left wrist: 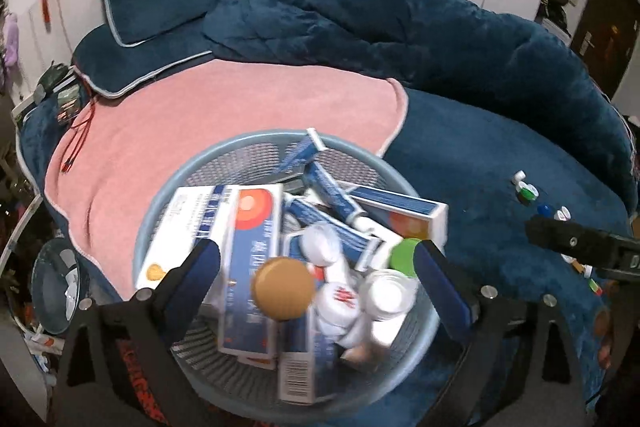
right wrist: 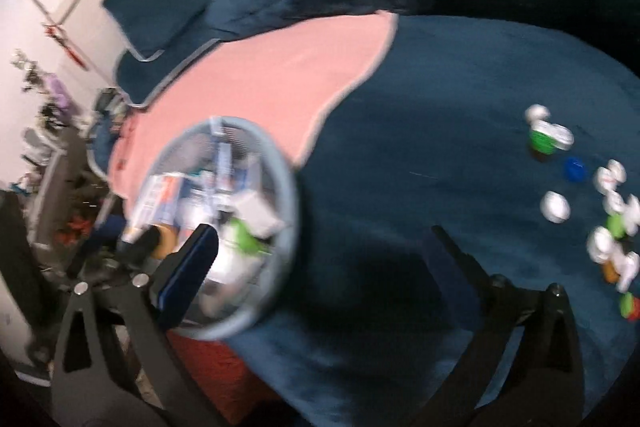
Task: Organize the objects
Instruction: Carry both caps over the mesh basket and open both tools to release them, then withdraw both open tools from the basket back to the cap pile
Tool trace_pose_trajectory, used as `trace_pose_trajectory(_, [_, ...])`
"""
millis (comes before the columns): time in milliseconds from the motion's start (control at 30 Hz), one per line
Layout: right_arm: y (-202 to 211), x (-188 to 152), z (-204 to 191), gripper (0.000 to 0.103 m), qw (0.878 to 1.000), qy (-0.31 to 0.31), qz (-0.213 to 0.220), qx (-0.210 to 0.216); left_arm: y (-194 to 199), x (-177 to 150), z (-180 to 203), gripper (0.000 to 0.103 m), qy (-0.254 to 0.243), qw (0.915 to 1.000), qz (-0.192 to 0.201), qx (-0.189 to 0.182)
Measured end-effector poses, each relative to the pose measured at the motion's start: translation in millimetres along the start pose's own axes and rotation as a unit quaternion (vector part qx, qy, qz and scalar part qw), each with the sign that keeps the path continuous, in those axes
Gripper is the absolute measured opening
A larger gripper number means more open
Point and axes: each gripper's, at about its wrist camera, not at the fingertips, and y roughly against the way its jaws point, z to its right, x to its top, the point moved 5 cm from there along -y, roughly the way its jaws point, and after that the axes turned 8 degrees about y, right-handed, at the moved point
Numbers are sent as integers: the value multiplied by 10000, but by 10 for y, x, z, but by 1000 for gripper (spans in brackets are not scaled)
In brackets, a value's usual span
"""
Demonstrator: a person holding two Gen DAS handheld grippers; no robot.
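Both jaws of the left gripper (left wrist: pixel 316 259) stand wide, empty, above the blue basket (left wrist: pixel 160 195) of light stiff boxes. Right gripper (right wrist: pixel 320 247) gapes too. Small slippery caps (right wrist: pixel 554 207) lie far right; pinch each across its rim.

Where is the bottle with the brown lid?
In the left wrist view, the brown-lidded bottle is in the blue mesh basket, near the front, between a blue-and-white box and white bottles.

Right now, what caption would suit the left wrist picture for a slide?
Open left hand-held gripper above a round blue mesh basket of medicine boxes and bottles on a dark blue bed.
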Motion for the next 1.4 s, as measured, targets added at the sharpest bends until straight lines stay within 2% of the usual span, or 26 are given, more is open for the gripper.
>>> trace_pose_trajectory(367, [313,-404,854,103,9965,-653,-63,-518,-39,-149,742,100,-482,9979,-146,-418])
trace_pose_trajectory(633, [646,-793,1654,103,9866,-1310,12,-974,-204,-433,1475,102,-1054,9898,-466,-835])
trace_pose_trajectory(767, [826,-1032,2177,103,9749,-1889,9,-1177,-302,-631,1787,102,-1336,9839,-675,-977])
trace_pose_trajectory(833, [917,-1159,2441,103,9665,-2215,10,-1298,-355,-716,1915,102,-1460,9811,-762,-1017])
trace_pose_trajectory(967, [1000,-1474,2946,102,9451,-2813,-258,-1643,-439,-848,2093,102,-1672,9764,-892,-1036])
trace_pose_trajectory(1033, [1028,-1619,3122,100,9348,-3063,-334,-1768,-476,-892,2158,102,-1724,9751,-930,-1042])
trace_pose_trajectory(1100, [1050,-1747,3258,84,9254,-3222,-451,-1945,-512,-923,2194,102,-1749,9742,-966,-1054])
trace_pose_trajectory(1133, [1048,-1788,3297,81,9228,-3236,-538,-2020,-533,-932,2203,102,-1759,9738,-982,-1054])
trace_pose_trajectory(1267, [942,-1858,3315,78,9275,-3072,-795,-1978,-625,-986,2264,102,-1773,9729,-1064,-1030])
trace_pose_trajectory(1400, [816,-1827,3343,74,9313,-2978,-822,-1928,-707,-1034,2298,102,-1845,9709,-1146,-1009])
